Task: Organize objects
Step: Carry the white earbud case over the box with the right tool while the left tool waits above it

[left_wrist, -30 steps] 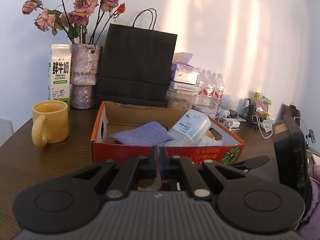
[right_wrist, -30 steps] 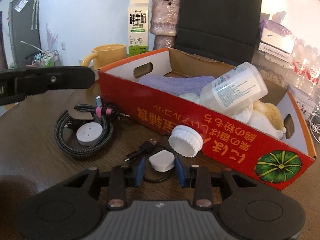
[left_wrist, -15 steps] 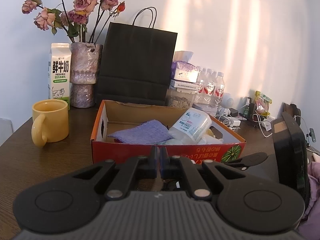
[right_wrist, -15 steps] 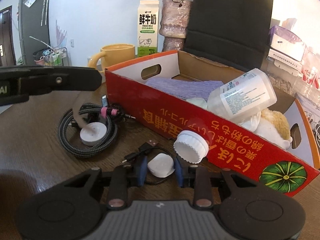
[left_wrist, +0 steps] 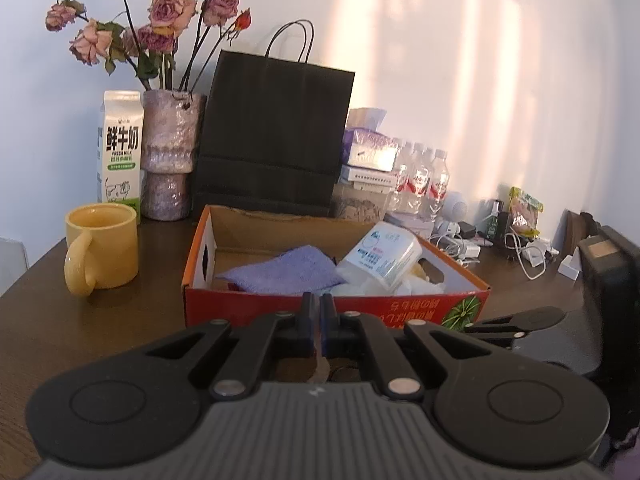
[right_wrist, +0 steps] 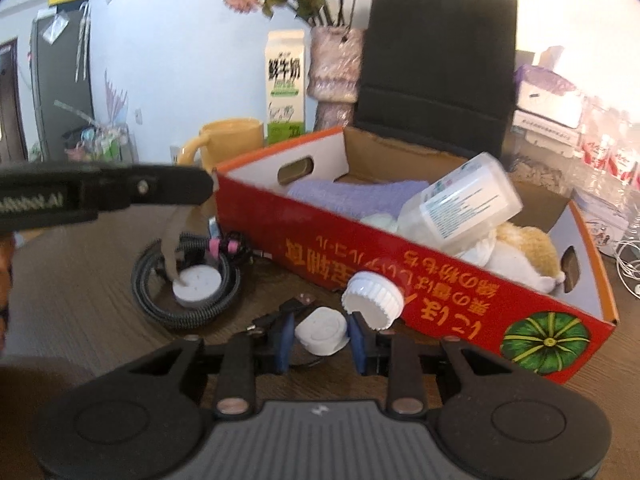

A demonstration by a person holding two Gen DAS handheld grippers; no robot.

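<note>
The right gripper (right_wrist: 321,338) holds a small white charger (right_wrist: 321,331) between its blue pads, just above the table (right_wrist: 80,312) and near the red cardboard box (right_wrist: 400,264); the left gripper (left_wrist: 319,320) is shut on nothing. In the box already lie a soft purple cloth (right_wrist: 352,196), a smooth plastic jar (right_wrist: 460,204) and something fluffy. Left outside, I judge — a ribbed white lid (right_wrist: 374,300), a braided cable coil (right_wrist: 184,288) and a round white puck (right_wrist: 197,286).

The black two-finger left gripper (left_wrist: 319,320) sits low in the frame's centre, jaws pressed together. The black right gripper (right_wrist: 320,330), also bottom centre, clamps a small white rounded charger (right_wrist: 321,330) between its blue pads (right_wrist: 285,336).
</note>
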